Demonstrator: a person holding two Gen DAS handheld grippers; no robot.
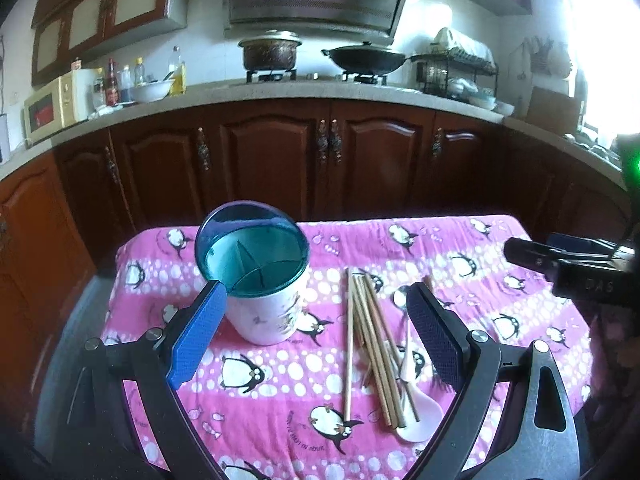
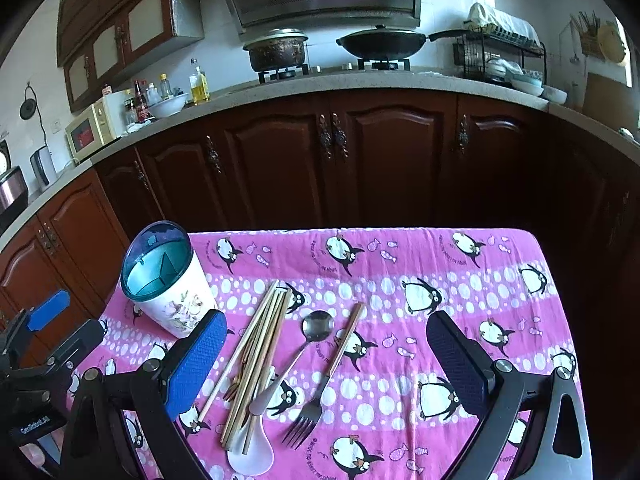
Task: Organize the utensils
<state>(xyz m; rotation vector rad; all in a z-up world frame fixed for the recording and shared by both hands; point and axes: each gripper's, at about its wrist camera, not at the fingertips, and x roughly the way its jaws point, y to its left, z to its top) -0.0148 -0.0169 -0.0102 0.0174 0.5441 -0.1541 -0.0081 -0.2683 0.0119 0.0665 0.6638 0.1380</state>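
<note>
One desk (image 2: 460,248) under a pink penguin cloth. One utensil holder (image 2: 168,280) stands at its left. Beside it lie one bundle of chopsticks (image 2: 260,344), one white spoon (image 2: 252,456), one metal spoon (image 2: 316,328), one fork (image 2: 320,392). Left hand-held gripper (image 1: 316,328) and right hand-held gripper (image 2: 328,356): both wide, empty.

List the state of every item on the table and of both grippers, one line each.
Utensil holder: upright, empty, dividers showing.
Chopsticks: loose bundle lying flat beside the holder.
Metal spoon: lying flat, bowl up.
Fork: lying flat, tines toward the camera.
White spoon: lying flat, partly under the chopsticks.
Left gripper: fingers wide open, holding nothing.
Right gripper: fingers wide open, holding nothing.
</note>
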